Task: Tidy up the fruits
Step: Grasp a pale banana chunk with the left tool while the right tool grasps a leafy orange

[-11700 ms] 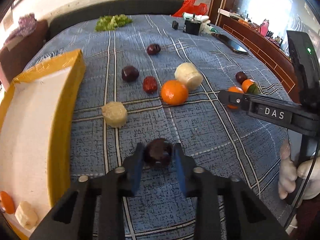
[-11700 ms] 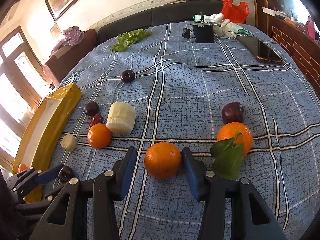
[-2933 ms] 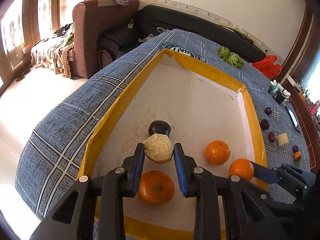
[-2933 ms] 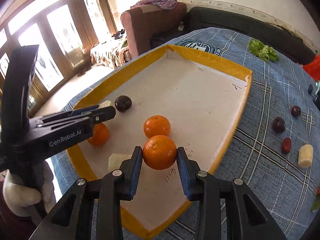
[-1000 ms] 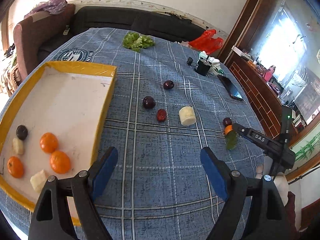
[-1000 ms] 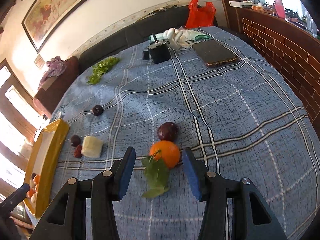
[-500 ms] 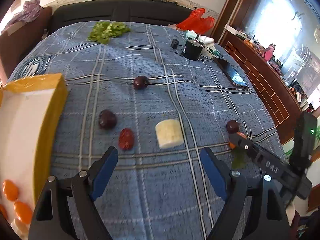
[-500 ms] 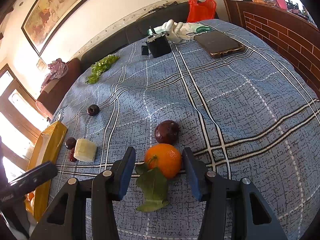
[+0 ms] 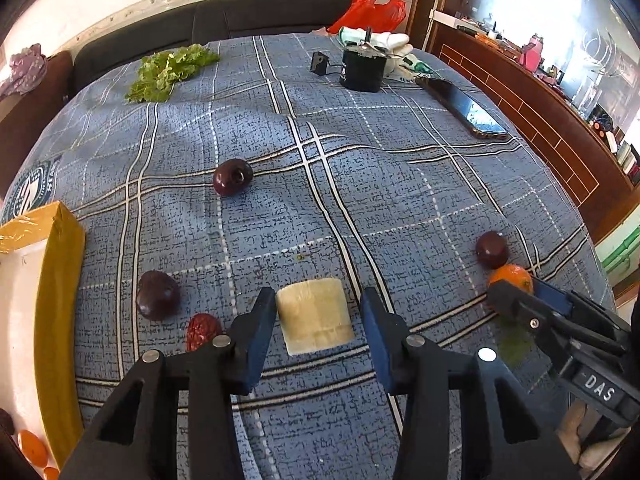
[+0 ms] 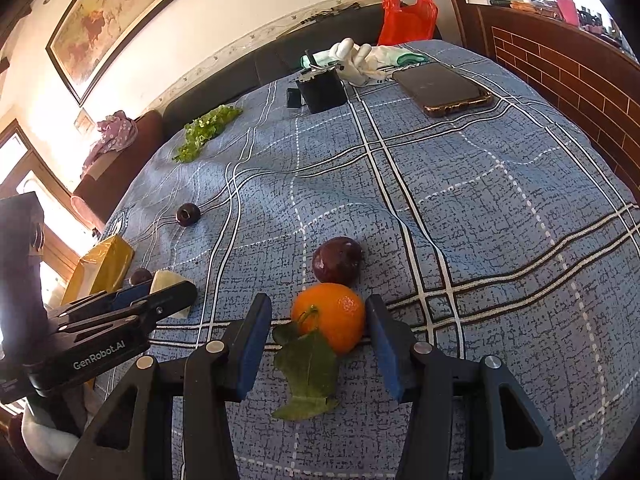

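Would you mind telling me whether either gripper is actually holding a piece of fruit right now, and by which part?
Nothing is held. The left gripper is open around the pale fruit chunk, and the right gripper is open around the orange; both fruits rest on the cloth.

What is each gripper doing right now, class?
Left gripper: open, straddling the pale fruit chunk.
Right gripper: open, straddling the orange.

My left claw (image 9: 318, 330) straddles the pale chunk (image 9: 315, 321) with gaps either side (a red date (image 9: 203, 336) crowds its left finger). Ahead of my right claw (image 10: 318, 338), the plum (image 10: 337, 261) blocks beyond the orange (image 10: 330, 316).
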`<action>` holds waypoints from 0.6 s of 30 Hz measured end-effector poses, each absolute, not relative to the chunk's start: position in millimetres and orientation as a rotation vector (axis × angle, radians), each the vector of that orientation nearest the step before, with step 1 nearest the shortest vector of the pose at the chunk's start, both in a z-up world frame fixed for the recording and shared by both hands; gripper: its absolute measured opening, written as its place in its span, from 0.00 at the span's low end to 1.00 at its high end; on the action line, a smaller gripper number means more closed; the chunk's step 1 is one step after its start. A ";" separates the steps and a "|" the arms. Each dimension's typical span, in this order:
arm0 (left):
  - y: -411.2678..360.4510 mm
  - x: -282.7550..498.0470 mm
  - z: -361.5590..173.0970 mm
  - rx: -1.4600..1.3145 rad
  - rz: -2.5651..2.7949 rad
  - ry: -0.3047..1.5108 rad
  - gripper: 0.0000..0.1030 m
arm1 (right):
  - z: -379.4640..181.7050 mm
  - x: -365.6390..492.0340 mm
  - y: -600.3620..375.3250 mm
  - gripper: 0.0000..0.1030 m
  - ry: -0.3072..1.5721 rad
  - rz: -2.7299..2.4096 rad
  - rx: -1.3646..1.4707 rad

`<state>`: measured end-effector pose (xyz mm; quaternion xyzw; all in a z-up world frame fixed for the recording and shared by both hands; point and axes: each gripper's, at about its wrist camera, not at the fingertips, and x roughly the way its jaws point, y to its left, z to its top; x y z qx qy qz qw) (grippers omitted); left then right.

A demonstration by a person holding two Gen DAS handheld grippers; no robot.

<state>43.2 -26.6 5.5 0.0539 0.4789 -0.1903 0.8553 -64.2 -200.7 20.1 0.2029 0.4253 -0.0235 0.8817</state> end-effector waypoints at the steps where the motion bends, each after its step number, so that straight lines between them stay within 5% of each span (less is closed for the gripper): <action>1: -26.8 45.3 2.5 0.108 -0.400 1.019 0.41 | 20.1 -64.1 -200.2 0.52 0.886 -0.048 0.421; 5: -26.8 42.8 1.3 0.129 -0.385 1.016 0.34 | 19.7 -63.6 -200.2 0.52 0.886 -0.039 0.423; 18: -5.0 2.6 35.7 0.039 -0.391 0.954 0.34 | 18.7 -64.0 -199.1 0.39 0.890 -0.041 0.410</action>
